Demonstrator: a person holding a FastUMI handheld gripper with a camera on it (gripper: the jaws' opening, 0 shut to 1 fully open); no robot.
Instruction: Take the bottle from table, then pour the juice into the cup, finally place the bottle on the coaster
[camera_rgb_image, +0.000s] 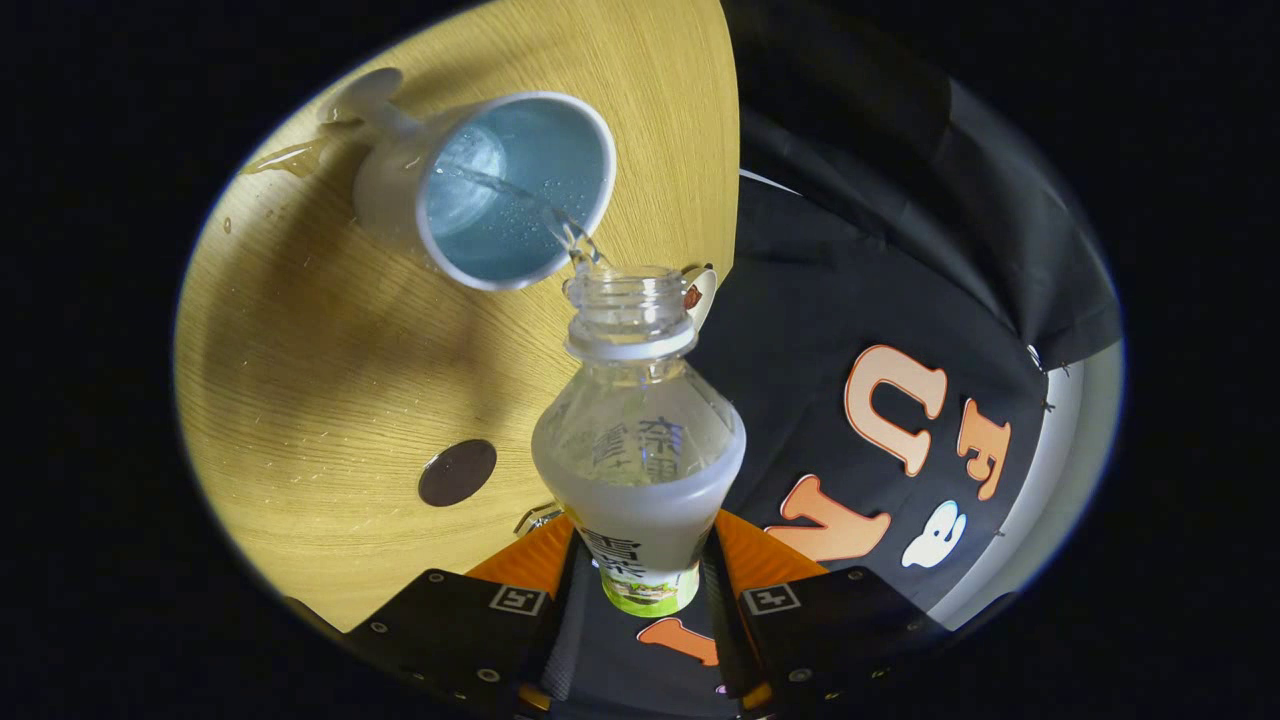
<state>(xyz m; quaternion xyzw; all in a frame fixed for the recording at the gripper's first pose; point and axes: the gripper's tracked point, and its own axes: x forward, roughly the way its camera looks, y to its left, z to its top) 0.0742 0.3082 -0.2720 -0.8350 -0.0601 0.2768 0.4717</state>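
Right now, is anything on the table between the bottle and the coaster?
Nothing visible. The gripper is shut on the bottle, pouring into the cup; bare table surrounds the coaster beside the fingers.

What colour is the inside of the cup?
Light blue inside the white cup, clearest in the gripper view.

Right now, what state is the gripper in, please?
Gripper: shut on the open plastic bottle, tilted and pouring into the white mug.
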